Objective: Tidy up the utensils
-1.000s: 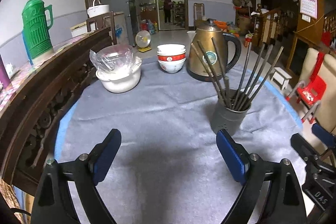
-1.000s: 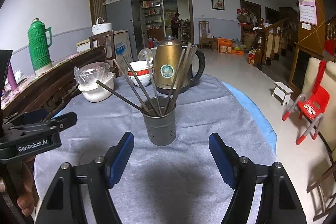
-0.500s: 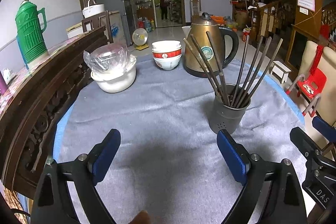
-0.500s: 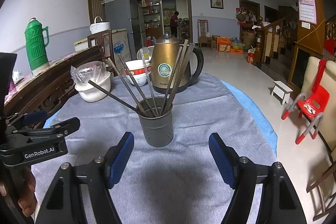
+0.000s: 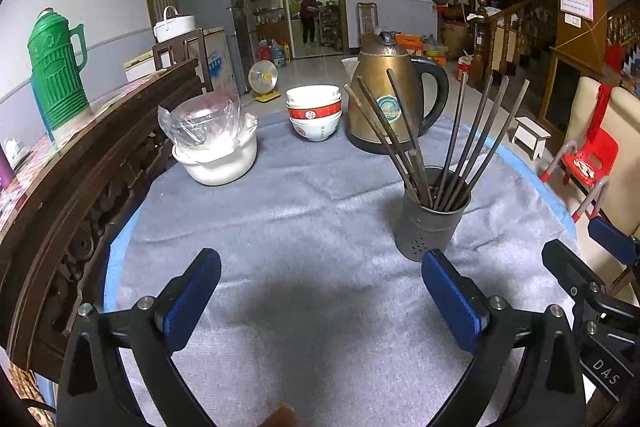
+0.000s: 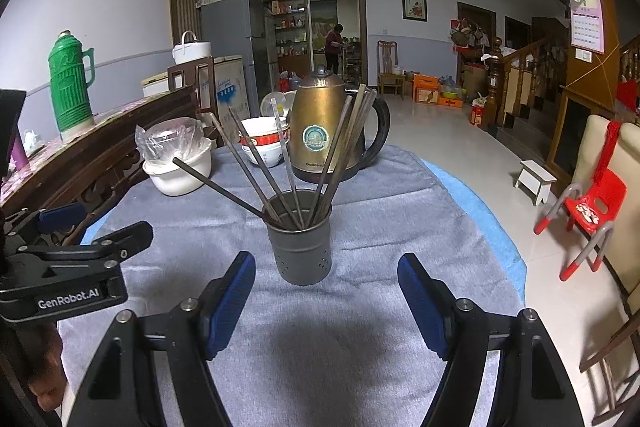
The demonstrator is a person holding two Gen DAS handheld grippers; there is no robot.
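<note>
A grey metal utensil holder (image 5: pixel 433 214) stands upright on the grey tablecloth (image 5: pixel 304 227), with several dark chopsticks (image 5: pixel 468 139) fanned out in it. It also shows in the right wrist view (image 6: pixel 300 239) with its chopsticks (image 6: pixel 256 167). My left gripper (image 5: pixel 320 299) is open and empty, low over the cloth, left of and nearer than the holder. My right gripper (image 6: pixel 326 299) is open and empty, just in front of the holder. The left gripper's body shows in the right wrist view (image 6: pixel 64 275); the right gripper's body shows at the left wrist view's right edge (image 5: pixel 592 291).
A bronze kettle (image 5: pixel 390 99) stands behind the holder. Stacked bowls (image 5: pixel 315 113) and a white bowl with a plastic-wrapped glass (image 5: pixel 214 143) stand at the back left. A carved wooden sideboard (image 5: pixel 80 163) with a green thermos (image 5: pixel 56 71) borders the table's left. A red chair (image 6: pixel 584 203) is right.
Both grippers have drawn back and risen slightly, so the holder sits a little farther off in both views. Both stay open and empty. The holder and chopsticks have not moved.
</note>
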